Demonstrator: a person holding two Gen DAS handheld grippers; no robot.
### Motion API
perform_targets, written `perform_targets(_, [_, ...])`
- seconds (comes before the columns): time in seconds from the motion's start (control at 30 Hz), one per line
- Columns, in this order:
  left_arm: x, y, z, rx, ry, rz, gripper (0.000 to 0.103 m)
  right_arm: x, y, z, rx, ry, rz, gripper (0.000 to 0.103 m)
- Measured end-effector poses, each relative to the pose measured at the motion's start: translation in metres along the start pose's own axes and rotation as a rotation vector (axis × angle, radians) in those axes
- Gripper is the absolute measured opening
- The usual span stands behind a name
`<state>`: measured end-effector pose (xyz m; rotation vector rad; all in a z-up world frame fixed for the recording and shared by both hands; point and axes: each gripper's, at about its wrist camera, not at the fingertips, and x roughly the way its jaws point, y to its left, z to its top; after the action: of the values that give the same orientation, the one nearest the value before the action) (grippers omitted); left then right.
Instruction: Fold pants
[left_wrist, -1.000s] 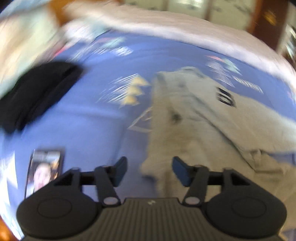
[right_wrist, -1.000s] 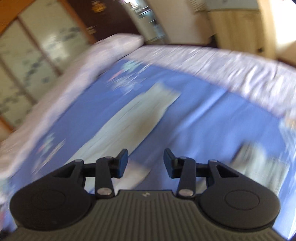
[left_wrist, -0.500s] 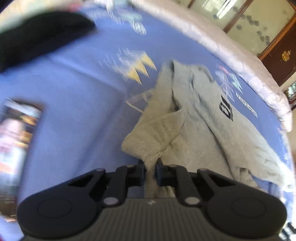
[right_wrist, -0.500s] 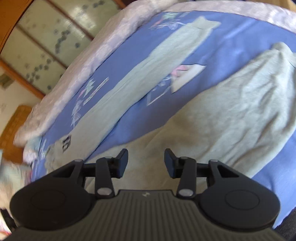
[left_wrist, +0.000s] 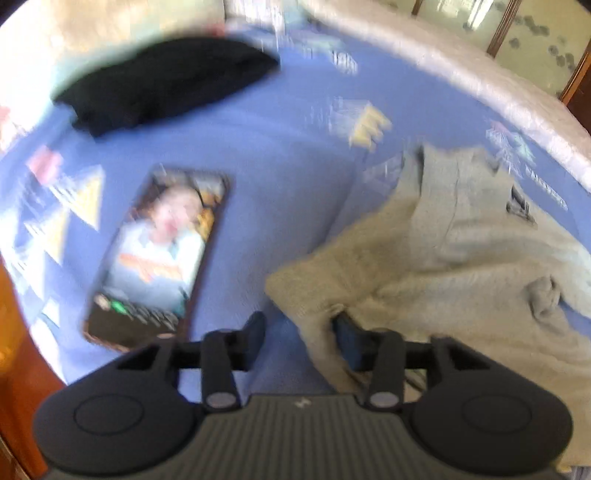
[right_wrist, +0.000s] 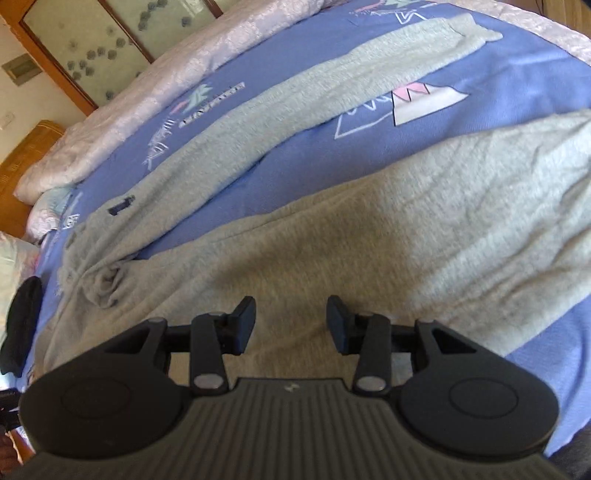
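Observation:
Grey sweatpants (right_wrist: 332, 236) lie spread on a blue patterned bedsheet (right_wrist: 303, 48), legs apart and running to the right. In the left wrist view the waist end of the pants (left_wrist: 461, 251) is bunched at the right. My left gripper (left_wrist: 299, 332) is open at the waistband corner; cloth lies between the fingers and partly covers the right fingertip (left_wrist: 347, 339). My right gripper (right_wrist: 291, 321) is open and empty, just above the near pant leg.
A phone (left_wrist: 159, 254) with a lit screen lies on the bedsheet (left_wrist: 277, 147), left of the left gripper. A folded black garment (left_wrist: 166, 81) lies at the far left, and also shows in the right wrist view (right_wrist: 20, 328). A pale quilt (right_wrist: 177, 77) runs along the bed's far edge.
My left gripper was shut on the waistband half a second ago and has now opened. My right gripper has swung down close over the near pant leg.

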<state>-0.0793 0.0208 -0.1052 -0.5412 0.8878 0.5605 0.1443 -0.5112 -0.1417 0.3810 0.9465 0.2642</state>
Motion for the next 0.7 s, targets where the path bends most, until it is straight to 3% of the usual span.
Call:
perform_targets(0.17, [-0.049, -0.007, 0.026, 0.054, -0.238, 0.056, 0.044, -0.024, -0.021, 0.018, 0.027, -0.09, -0.004, 0.046])
perform_targets(0.33, [-0.017, -0.076, 0.071, 0.362, -0.319, 0.085, 0.046, -0.029, -0.039, 0.063, 0.048, -0.163, -0.02, 0.046])
perform_targets(0.5, [0.056, -0.158, 0.102, 0.69, -0.27, 0.029, 0.056, -0.019, -0.069, 0.138, 0.148, -0.209, -0.066, 0.046])
perform_targets(0.63, [0.108, -0.2, 0.118, 0.816, -0.228, 0.007, 0.066, 0.009, -0.091, 0.21, 0.246, -0.24, -0.145, 0.046])
perform_targets(0.7, [0.125, -0.213, 0.118, 0.847, -0.224, 0.021, 0.066, 0.03, -0.105, 0.242, 0.317, -0.238, -0.184, 0.046])
